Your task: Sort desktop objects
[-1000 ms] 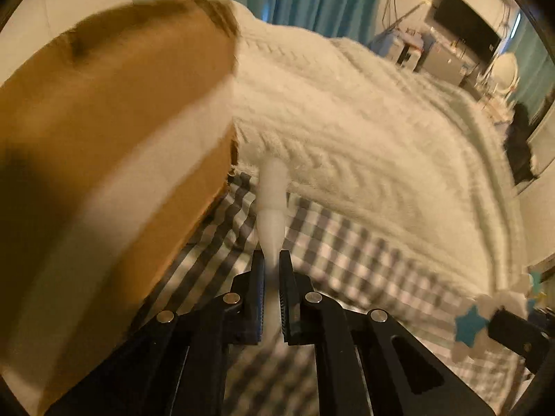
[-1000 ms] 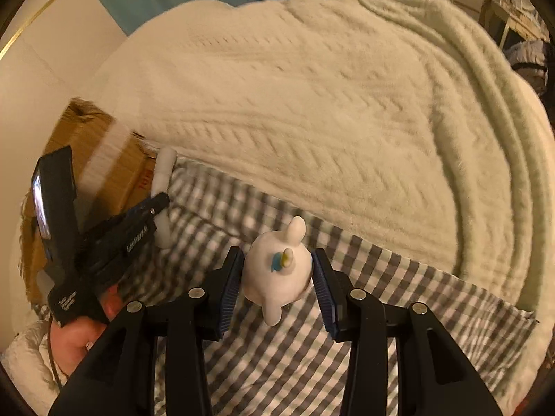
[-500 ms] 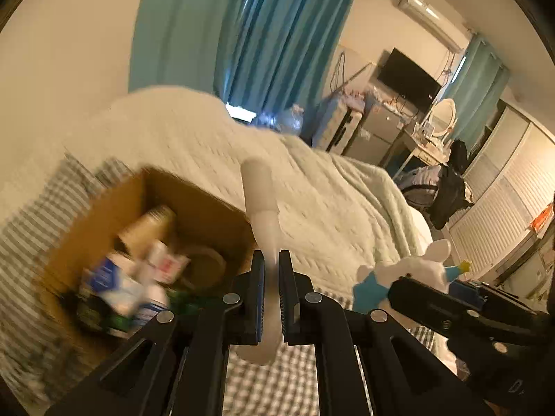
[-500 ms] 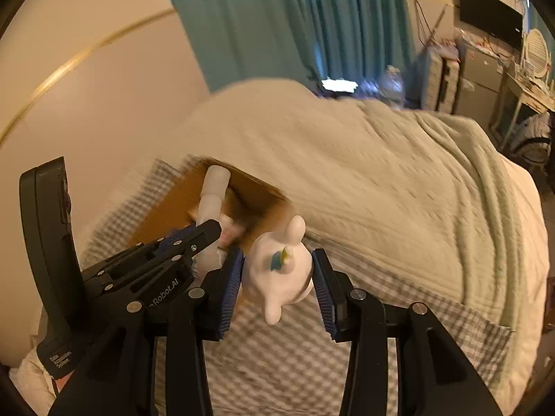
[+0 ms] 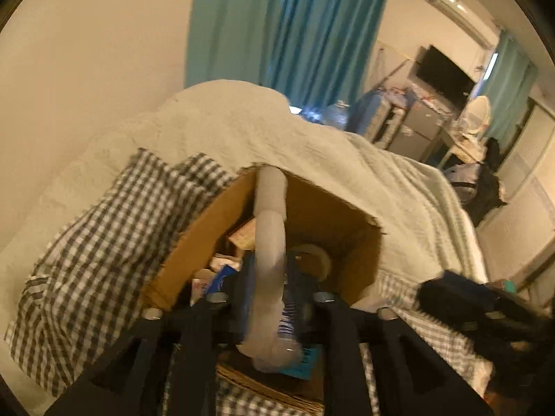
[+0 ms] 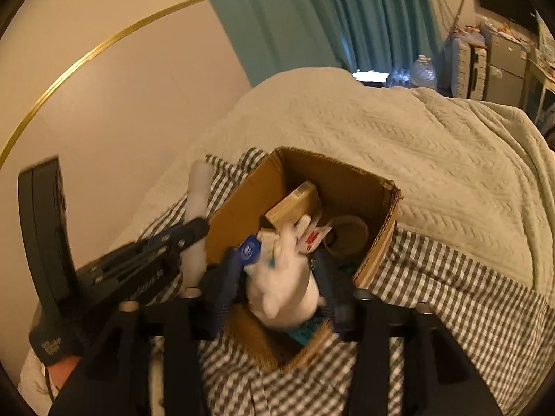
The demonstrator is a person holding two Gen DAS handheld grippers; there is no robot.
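A cream knitted blanket (image 6: 433, 145) is covering most of the bed, and a grey-and-white checked cloth (image 6: 451, 287) is lying over its near part. An open cardboard box (image 6: 239, 208) is sitting on that cloth, up against the blanket; both grippers are hanging over its open top.

Inside the box a roll of tape (image 6: 350, 234), a small tan carton (image 6: 295, 204) and some blue-and-white packets (image 5: 222, 277) are lying jumbled together (the rest is too blurred to name).

The right gripper (image 6: 277, 291) is standing with its jaws wide, having just been opening. The white plush toy (image 6: 284, 287) is sitting between the pads above the near inner part of the box; there is a gap on either side, so it does not look pinched.

The left gripper (image 5: 267, 298) is standing narrower, its jaws also having just been opening. The long white tube (image 5: 270, 235) is lying lengthwise between the fingers, its far end pointing at the box's far wall and its near end low in the box. Motion blur is hiding whether the pads are touching it, though the jaws look parted wider than the tube.
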